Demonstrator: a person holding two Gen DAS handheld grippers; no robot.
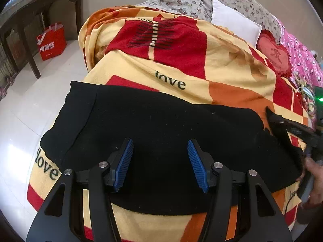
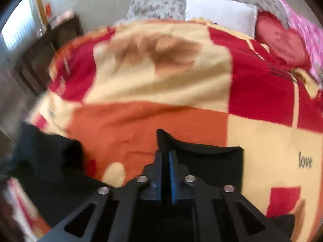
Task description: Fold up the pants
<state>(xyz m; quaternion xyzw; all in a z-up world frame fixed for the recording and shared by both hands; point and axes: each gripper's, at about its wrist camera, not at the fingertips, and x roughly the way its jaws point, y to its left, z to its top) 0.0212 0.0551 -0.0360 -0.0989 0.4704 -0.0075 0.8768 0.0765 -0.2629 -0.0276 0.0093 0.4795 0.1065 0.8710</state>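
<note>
- The black pants point(image 1: 161, 125) are lying across the near end of the bed, on top of the red, orange and cream blanket point(image 1: 212, 70). They look like a fairly compact dark slab already, so my guess is at least one fold is in.
- The left gripper point(image 1: 160, 161) is hovering over the middle of the pants with its blue pads spread wide and nothing between them.
- The right gripper point(image 2: 165, 161) is pinched tight on a flap of black cloth, and that flap stands up off the blanket. Pretty sure it's a corner or end of the pants, but that view is blurry.
- What's left, I'd say: bring that lifted end over, lay it down and smooth it. Can't tell how many folds are stacked.
- Containers: only a red shopping bag point(image 1: 51, 41) on the floor by the dark table point(image 1: 30, 10). Can't see what's in it.
</note>
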